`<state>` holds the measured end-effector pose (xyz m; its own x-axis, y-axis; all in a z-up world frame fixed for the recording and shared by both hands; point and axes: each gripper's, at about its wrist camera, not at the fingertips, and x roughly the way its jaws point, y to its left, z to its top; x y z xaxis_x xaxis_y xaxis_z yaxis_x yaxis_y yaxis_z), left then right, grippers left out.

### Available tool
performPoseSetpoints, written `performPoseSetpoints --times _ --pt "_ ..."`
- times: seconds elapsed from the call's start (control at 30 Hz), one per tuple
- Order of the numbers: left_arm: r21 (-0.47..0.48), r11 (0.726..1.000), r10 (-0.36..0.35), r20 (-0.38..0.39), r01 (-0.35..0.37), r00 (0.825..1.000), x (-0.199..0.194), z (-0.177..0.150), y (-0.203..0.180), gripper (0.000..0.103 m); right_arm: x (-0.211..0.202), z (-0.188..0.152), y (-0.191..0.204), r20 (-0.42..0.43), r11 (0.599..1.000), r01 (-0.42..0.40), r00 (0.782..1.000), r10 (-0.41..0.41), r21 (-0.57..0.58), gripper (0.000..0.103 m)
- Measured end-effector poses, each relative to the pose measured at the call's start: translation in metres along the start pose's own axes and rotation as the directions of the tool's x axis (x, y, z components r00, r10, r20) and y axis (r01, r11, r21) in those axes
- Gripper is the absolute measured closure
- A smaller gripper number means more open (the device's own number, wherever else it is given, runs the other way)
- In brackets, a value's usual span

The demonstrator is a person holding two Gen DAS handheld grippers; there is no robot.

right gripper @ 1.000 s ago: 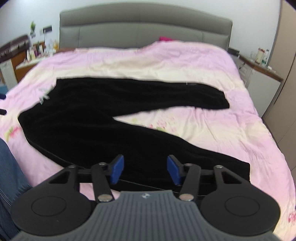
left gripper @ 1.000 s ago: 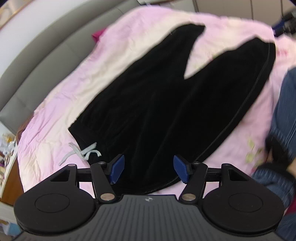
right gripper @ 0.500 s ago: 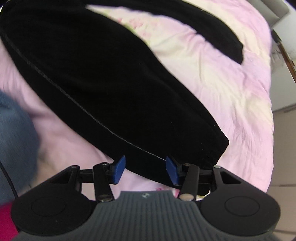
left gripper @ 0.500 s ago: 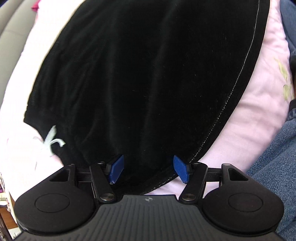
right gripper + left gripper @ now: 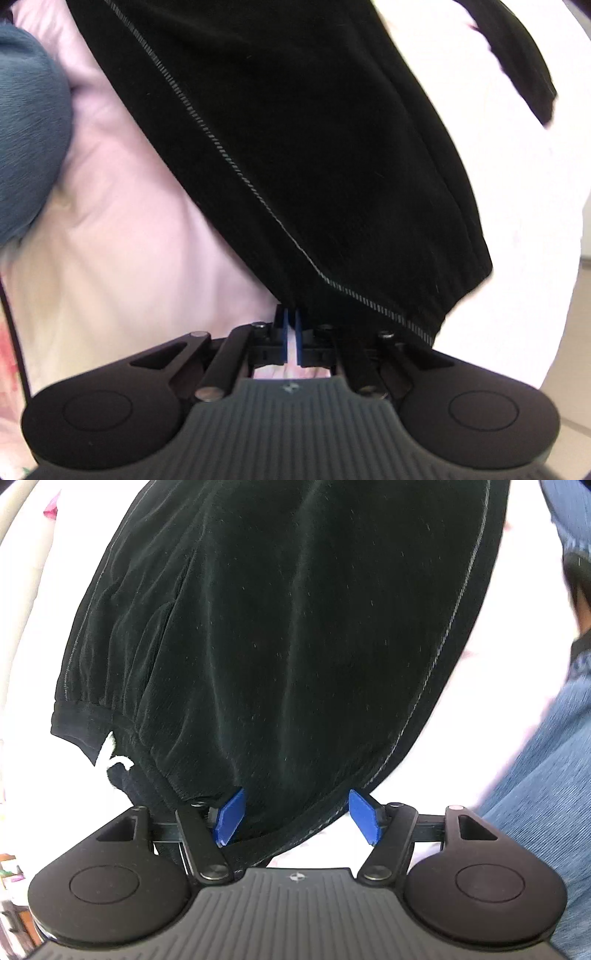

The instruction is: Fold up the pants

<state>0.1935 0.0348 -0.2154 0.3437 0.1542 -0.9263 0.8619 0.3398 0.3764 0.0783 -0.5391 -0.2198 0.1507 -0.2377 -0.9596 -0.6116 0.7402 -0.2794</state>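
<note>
Looking down, I see black pants (image 5: 295,646) spread on the pink bed (image 5: 129,221). My left gripper (image 5: 297,821) has jaws opening, straddling the waistband edge without pressing it. My right gripper (image 5: 293,332) has jaws closed at the cuff hem; whether they pinch cloth, I cannot tell.

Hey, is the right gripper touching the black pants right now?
Cannot tell. In the right wrist view the shut right gripper ends right at the black pants edge, but contact or pinched fabric isn't plainly visible.
</note>
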Motion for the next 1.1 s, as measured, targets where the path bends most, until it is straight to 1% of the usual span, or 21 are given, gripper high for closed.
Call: performPoseSetpoints --times 0.03,0.1,0.2,0.23,0.3,0.4,0.5,0.53,0.6,0.63,0.67,0.7,0.73,0.77,0.8,0.83,0.87,0.9,0.97,1.07,1.1 --pt "0.013 1.000 0.013 0.003 -0.013 1.000 0.001 -0.002 -0.003 0.025 0.002 -0.010 0.000 -0.051 1.000 0.009 0.999 -0.008 0.015 0.103" --pt "0.036 0.998 0.044 0.012 -0.044 0.999 0.005 -0.003 -0.010 0.023 0.003 -0.031 0.007 -0.089 0.999 0.044 0.995 -0.045 -0.012 0.103" --pt "0.089 0.992 0.082 0.019 -0.084 0.996 0.007 -0.003 -0.024 0.022 -0.012 -0.046 0.009 -0.018 0.992 0.117 0.993 -0.116 0.055 0.103" --pt "0.103 0.990 0.094 0.019 -0.096 0.995 0.009 -0.004 -0.027 0.022 -0.017 -0.047 0.013 0.014 0.987 0.151 0.988 -0.152 0.061 0.100" --pt "0.114 0.986 0.124 0.020 -0.125 0.992 0.013 -0.005 -0.031 0.022 -0.021 -0.044 0.025 0.062 0.975 0.222 0.973 -0.222 0.007 0.061" --pt "0.108 0.980 0.165 0.022 -0.167 0.986 0.015 -0.004 -0.035 0.022 -0.013 -0.025 0.041 0.081 0.955 0.269 0.962 -0.260 -0.123 0.059" --pt "0.103 0.977 0.186 0.019 -0.187 0.982 0.018 -0.002 -0.034 0.022 0.001 -0.020 0.049 0.110 0.919 0.324 0.946 -0.306 -0.224 0.055" --pt "0.107 0.975 0.196 0.016 -0.197 0.980 0.021 -0.001 -0.033 0.022 0.008 -0.021 0.049 0.118 0.911 0.334 0.942 -0.314 -0.240 0.055" --pt "0.111 0.967 0.233 -0.006 -0.231 0.972 0.026 0.004 -0.039 0.022 0.016 -0.008 0.049 0.106 0.909 0.332 0.943 -0.315 -0.251 0.056" --pt "0.114 0.962 0.252 -0.018 -0.248 0.968 0.028 0.007 -0.041 0.022 0.018 -0.001 0.051 0.093 0.909 0.328 0.945 -0.315 -0.257 0.059" --pt "0.114 0.959 0.264 -0.021 -0.260 0.964 0.029 0.009 -0.042 0.031 0.020 0.000 0.052 0.088 0.911 0.322 0.947 -0.309 -0.258 0.075" --pt "0.105 0.961 0.258 -0.016 -0.255 0.966 0.026 0.010 -0.043 0.052 0.019 0.000 0.053 0.088 0.911 0.328 0.945 -0.316 -0.250 0.094" --pt "0.079 0.968 0.239 -0.012 -0.238 0.971 0.023 0.010 -0.042 0.065 0.016 0.001 0.051 0.095 0.908 0.350 0.937 -0.337 -0.229 0.095" --pt "0.027 0.975 0.219 -0.003 -0.219 0.976 0.016 0.009 -0.042 0.080 0.009 0.001 0.048 0.108 0.915 0.356 0.934 -0.341 -0.190 0.098" --pt "-0.041 0.973 0.228 0.013 -0.227 0.974 0.008 0.007 -0.038 0.084 0.001 0.003 0.042 0.120 0.917 0.369 0.928 -0.353 -0.154 0.099" --pt "-0.098 0.965 0.246 0.034 -0.241 0.969 -0.001 0.005 -0.035 0.085 -0.008 0.002 0.039 0.136 0.915 0.386 0.919 -0.370 -0.118 0.100" --pt "-0.159 0.956 0.257 0.050 -0.246 0.965 -0.009 0.003 -0.030 0.087 -0.010 0.012 0.037 0.150 0.911 0.404 0.909 -0.389 -0.081 0.103" --pt "-0.243 0.938 0.270 0.069 -0.246 0.961 -0.020 0.001 -0.021 0.088 -0.020 0.011 0.034 0.162 0.906 0.420 0.899 -0.408 -0.051 0.103" --pt "-0.359 0.901 0.302 0.112 -0.245 0.947 -0.045 -0.002 -0.002 0.089 -0.046 0.009 0.027 0.195 0.884 0.466 0.866 -0.461 0.022 0.103" --pt "-0.460 0.857 0.338 0.158 -0.234 0.928 -0.081 0.002 0.032 0.089 -0.080 0.015 0.008 0.226 0.851 0.507 0.820 -0.526 0.137 0.103" --pt "-0.499 0.839 0.343 0.170 -0.219 0.924 -0.093 0.005 0.049 0.089 -0.091 0.017 0.000 0.224 0.841 0.513 0.811 -0.540 0.170 0.103"
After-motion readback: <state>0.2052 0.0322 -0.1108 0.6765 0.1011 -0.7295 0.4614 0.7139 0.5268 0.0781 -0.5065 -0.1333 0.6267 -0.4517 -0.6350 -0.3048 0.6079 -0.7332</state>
